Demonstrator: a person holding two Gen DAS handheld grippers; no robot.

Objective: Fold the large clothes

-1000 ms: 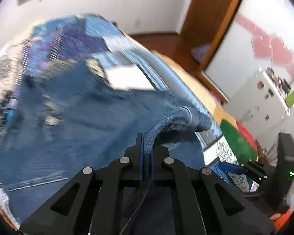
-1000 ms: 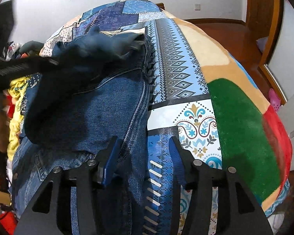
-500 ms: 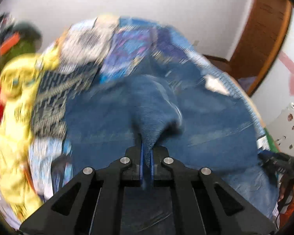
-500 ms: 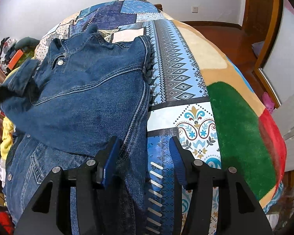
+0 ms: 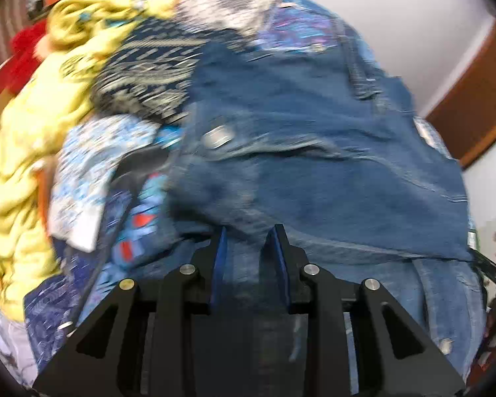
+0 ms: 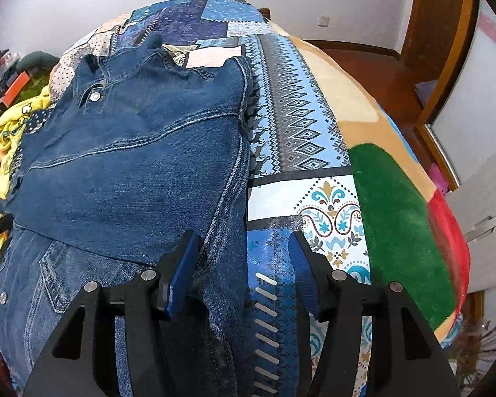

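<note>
A blue denim jacket [image 6: 139,152] lies on the patchwork bedspread [image 6: 301,122], its upper part folded down over the lower part. It fills the left wrist view [image 5: 314,152], which is blurred. My left gripper [image 5: 249,241] is open, its blue pads just above the folded denim edge with nothing between them. My right gripper [image 6: 243,258] is open and straddles the jacket's right edge, left pad over denim, right pad over the bedspread.
A pile of yellow clothing [image 5: 26,152] and a red item [image 5: 23,56] lie left of the jacket. The bed's green and red patches [image 6: 400,218] slope to its right edge. A wooden door frame [image 6: 446,43] and white cabinet [image 6: 486,205] stand beyond.
My left gripper carried a pinched denim fold across the jacket to the left, then opened and let it go. The fold now lies flat. My right gripper has stayed open in place.
</note>
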